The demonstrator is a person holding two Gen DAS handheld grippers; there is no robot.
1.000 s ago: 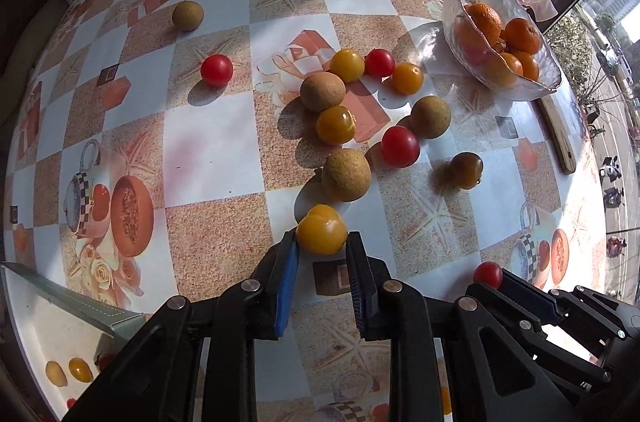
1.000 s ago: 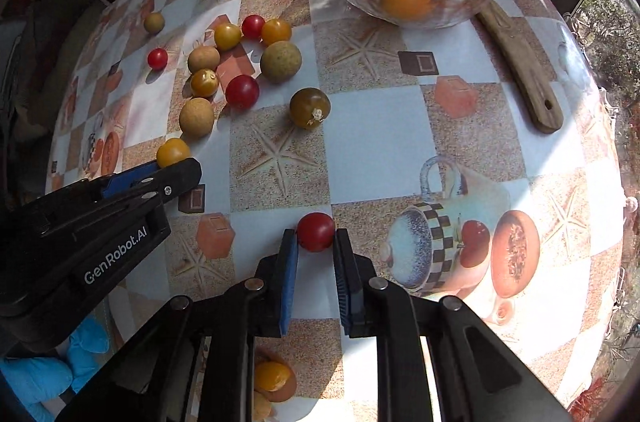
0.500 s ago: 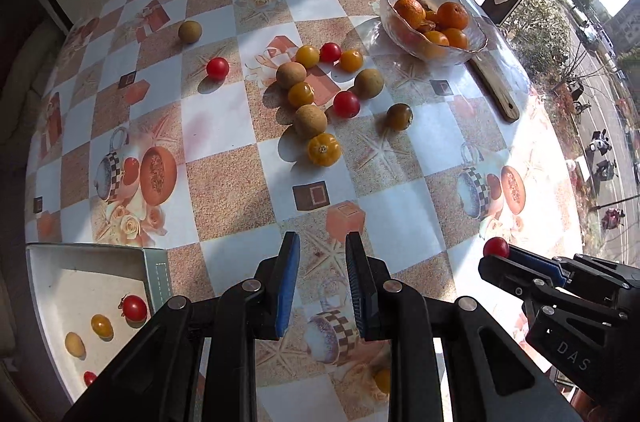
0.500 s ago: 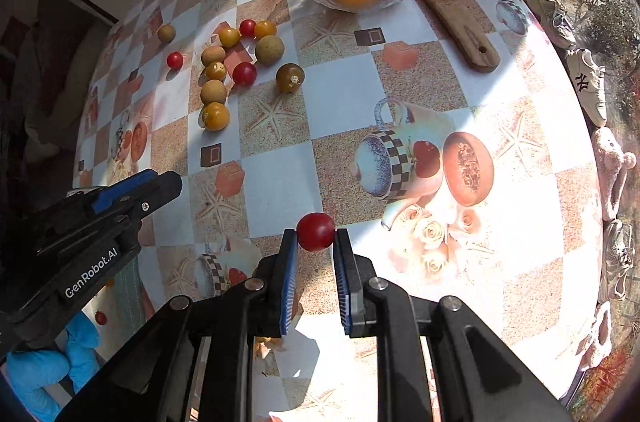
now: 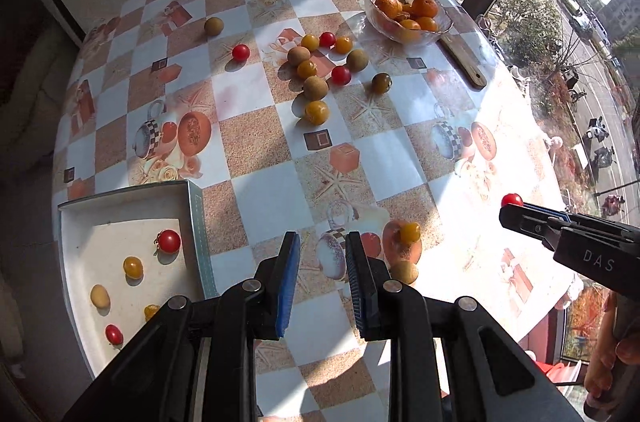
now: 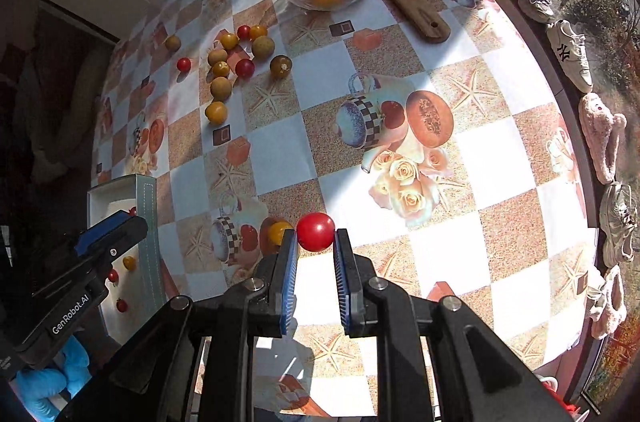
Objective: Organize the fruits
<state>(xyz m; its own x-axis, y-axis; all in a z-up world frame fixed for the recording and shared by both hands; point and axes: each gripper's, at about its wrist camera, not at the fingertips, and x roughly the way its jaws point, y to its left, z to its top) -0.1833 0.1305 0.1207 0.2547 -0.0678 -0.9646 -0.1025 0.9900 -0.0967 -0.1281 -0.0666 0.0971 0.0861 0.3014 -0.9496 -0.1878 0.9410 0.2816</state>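
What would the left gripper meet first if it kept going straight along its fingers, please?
Probably bare tablecloth: the open left gripper points between the white tray and a yellow tomato. Farther along lies another yellow tomato, though depth is unclear.

Tray [image 5: 192, 218] sits at table's [image 5: 272, 198] near left edge w/ several small fruits in it. Loose fruit cluster [image 5: 316, 78] mid-table, farther back. Bowl [image 5: 406, 7] of oranges behind cluster, to the right; wooden board [image 5: 460, 52] just right of bowl. Two fruits lie near front, right of tray. Tomato [image 6: 315, 231] betw. right gripper's [image 6: 316, 246] fingers, above table's near part.
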